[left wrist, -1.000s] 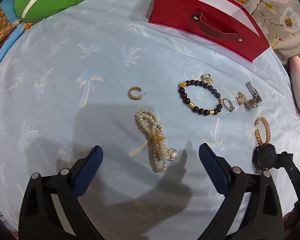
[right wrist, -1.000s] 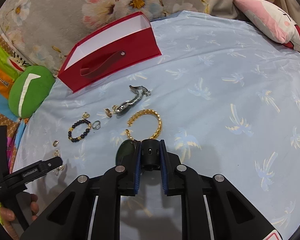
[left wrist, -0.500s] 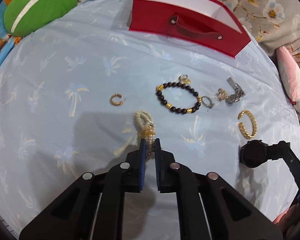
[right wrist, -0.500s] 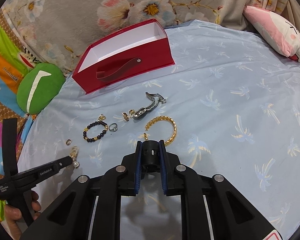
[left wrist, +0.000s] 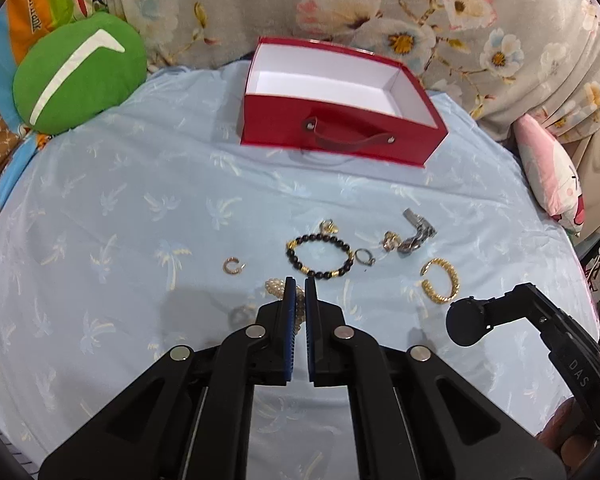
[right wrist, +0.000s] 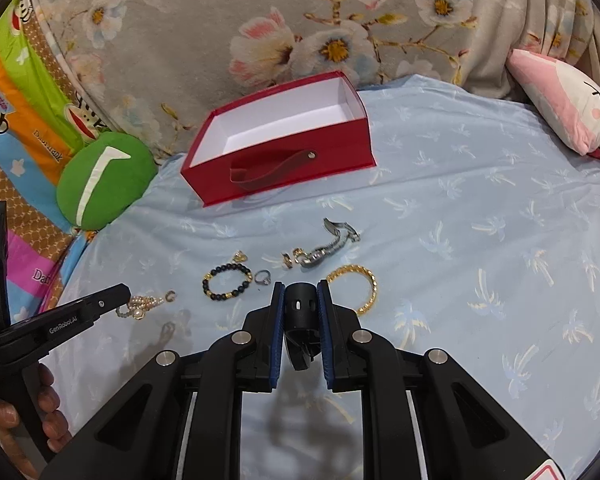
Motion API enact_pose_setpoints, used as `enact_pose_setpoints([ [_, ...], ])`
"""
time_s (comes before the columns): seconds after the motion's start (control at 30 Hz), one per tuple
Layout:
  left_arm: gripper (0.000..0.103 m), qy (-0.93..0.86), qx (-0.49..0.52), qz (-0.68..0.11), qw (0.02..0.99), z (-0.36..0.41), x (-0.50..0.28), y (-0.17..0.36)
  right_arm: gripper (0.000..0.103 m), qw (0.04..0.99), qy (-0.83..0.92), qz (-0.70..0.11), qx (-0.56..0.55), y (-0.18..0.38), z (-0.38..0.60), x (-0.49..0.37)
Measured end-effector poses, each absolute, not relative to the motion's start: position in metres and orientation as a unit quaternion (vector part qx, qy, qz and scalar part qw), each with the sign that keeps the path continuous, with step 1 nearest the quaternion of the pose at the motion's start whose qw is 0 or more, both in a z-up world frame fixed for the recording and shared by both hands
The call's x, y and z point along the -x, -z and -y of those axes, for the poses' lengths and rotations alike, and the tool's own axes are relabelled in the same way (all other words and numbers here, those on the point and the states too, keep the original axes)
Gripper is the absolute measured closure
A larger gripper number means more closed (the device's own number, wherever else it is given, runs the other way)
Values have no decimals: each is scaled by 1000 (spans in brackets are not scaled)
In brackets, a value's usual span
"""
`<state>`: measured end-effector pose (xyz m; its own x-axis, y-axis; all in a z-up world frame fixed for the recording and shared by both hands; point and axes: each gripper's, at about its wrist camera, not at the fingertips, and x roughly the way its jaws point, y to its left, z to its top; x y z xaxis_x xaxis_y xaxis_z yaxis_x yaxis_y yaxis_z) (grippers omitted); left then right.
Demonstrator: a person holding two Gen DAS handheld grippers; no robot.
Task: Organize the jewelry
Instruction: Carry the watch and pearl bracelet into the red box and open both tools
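Note:
My left gripper (left wrist: 298, 285) is shut on the pearl necklace (left wrist: 275, 286) and holds it above the blue sheet; from the right wrist view the pearls (right wrist: 142, 305) hang at its tip. My right gripper (right wrist: 300, 290) is shut on a black watch (right wrist: 302, 312), whose round face (left wrist: 466, 326) shows in the left wrist view. On the sheet lie a black bead bracelet (left wrist: 320, 256), a gold hoop earring (left wrist: 233, 266), a silver ring (left wrist: 364, 257), a silver watch clasp (left wrist: 416, 236) and a gold bangle (left wrist: 440, 286). The open red box (left wrist: 332, 120) stands behind them, empty.
A green cushion (left wrist: 76, 80) lies at the back left and a pink pillow (left wrist: 548, 176) at the right edge. Floral fabric (left wrist: 380, 12) rises behind the box. A small gold charm (left wrist: 329, 226) sits by the bead bracelet.
My left gripper closed on the pearl necklace and lifted it off the sheet, tilting up toward the box. My right gripper kept the black watch and rose slightly.

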<state>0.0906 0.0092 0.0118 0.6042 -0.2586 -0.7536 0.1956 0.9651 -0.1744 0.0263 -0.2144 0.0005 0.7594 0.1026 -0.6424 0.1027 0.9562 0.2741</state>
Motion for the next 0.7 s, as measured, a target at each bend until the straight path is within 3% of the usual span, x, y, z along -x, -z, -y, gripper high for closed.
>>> enact_pose_setpoints([
  [0.37, 100, 139, 30, -371, 918, -7, -98, -58, 88, 944, -20, -303, -129, -41, 209, -39],
  [0.7, 100, 137, 9, -309, 941, 8, -150, -112, 88, 971, -20, -228, -73, -104, 207, -90],
])
